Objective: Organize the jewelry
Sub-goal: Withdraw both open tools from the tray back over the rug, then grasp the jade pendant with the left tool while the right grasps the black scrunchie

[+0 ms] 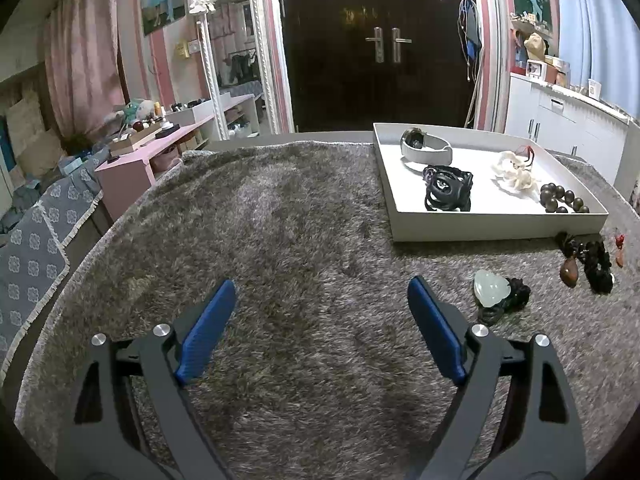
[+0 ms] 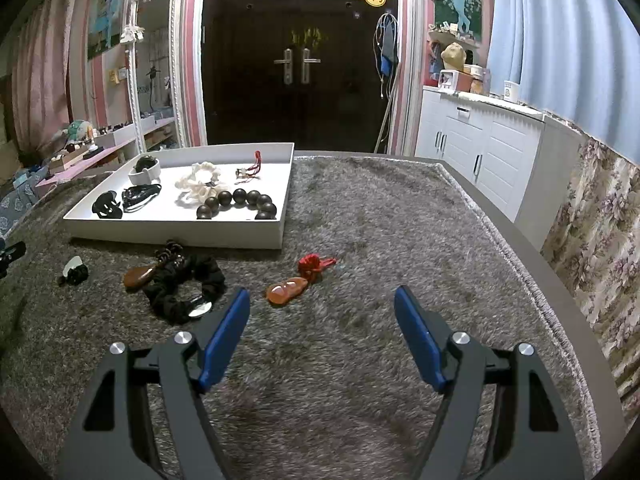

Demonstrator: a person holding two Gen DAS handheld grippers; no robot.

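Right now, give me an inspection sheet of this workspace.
Surface: grey shaggy rug covers the table.
Job's things: white tray holds a watch, dark beads and white jewelry; pale pendant, black bracelet and amber pendant lie on the rug.
Clutter: nothing seen.
Tongs: left tongs and right tongs open, empty.
Cables: cords hang by the door.
Surroundings: dark double door, white cabinets, mirror.
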